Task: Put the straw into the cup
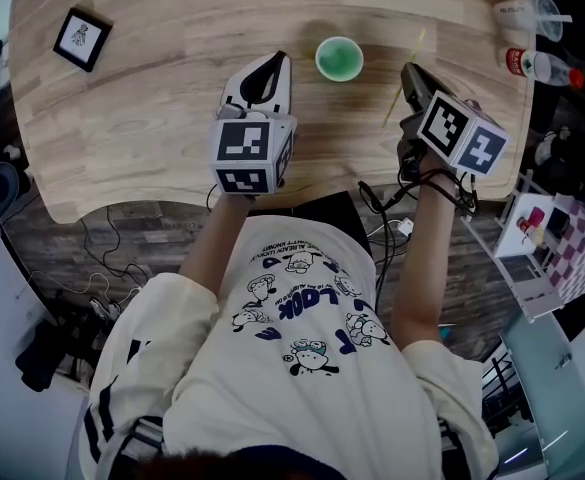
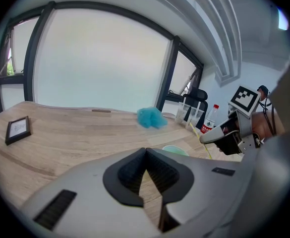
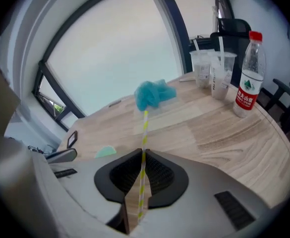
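A pale green cup (image 1: pixel 339 58) stands on the wooden table (image 1: pixel 152 118), between my two grippers. My right gripper (image 1: pixel 409 68) is to the cup's right, shut on a yellow-and-white striped straw (image 1: pixel 402 83). In the right gripper view the straw (image 3: pixel 144 133) runs between the closed jaws of the right gripper (image 3: pixel 141 157) and points forward over the table. My left gripper (image 1: pixel 277 58) is just left of the cup, shut with nothing in it. From the left gripper view, the cup (image 2: pixel 175 150) shows just beyond the left gripper (image 2: pixel 145 155).
A small black picture frame (image 1: pixel 82 38) lies at the table's far left. A water bottle (image 1: pixel 537 65) and clear plastic cups (image 3: pixel 211 68) stand at the far right edge. A blue fluffy lump (image 3: pixel 153 94) sits beyond the straw's tip. Cables hang below the near edge.
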Available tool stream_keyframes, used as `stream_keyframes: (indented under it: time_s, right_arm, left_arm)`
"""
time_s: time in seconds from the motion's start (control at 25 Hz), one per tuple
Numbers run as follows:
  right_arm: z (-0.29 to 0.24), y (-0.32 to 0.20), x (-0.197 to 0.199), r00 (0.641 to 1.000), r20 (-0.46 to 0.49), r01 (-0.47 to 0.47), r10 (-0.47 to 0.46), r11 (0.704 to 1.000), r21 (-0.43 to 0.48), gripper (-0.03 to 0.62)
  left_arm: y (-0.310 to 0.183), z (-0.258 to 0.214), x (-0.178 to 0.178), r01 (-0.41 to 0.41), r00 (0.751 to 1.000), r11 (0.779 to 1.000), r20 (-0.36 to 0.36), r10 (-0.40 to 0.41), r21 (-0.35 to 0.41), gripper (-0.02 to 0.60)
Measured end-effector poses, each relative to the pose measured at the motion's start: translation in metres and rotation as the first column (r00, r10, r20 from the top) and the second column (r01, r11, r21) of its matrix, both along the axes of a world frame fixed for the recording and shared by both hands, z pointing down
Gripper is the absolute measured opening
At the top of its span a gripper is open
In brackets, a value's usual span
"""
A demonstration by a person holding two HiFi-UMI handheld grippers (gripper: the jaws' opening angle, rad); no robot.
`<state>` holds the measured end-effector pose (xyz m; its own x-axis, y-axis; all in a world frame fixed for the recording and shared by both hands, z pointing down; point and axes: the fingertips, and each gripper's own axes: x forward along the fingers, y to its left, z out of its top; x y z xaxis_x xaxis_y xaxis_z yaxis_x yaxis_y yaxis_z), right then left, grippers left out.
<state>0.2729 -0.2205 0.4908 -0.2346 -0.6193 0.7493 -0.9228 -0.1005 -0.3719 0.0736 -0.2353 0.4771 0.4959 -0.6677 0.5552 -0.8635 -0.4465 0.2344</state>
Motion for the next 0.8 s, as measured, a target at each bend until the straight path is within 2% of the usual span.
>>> stream_keyframes:
  time_s: [0.24,0.48,0.8]
  right_arm:
    - [-0.038,-0.02,-0.013,1.0,-0.007,-0.025,0.027,0.984,0.177,0.023]
    - [-0.067,-0.03,-0.03,0.999,-0.017,-0.031,0.039,0.942,0.334,0.023]
    - [-0.094,-0.045,-0.057,1.0,-0.011,-0.012,0.019,0.895,0.446,0.023]
  left_arm:
    - [0.0,-0.014,-0.011,0.027,1.0,0.999,-0.014,-0.027,0.037,0.032]
    - [0.001,-0.026,-0.015,0.047,0.999,0.997,-0.027,-0.045,0.065,0.032]
    - [-0.001,-0.037,-0.021,0.072,0.997,0.993,-0.036,-0.068,0.095,0.032]
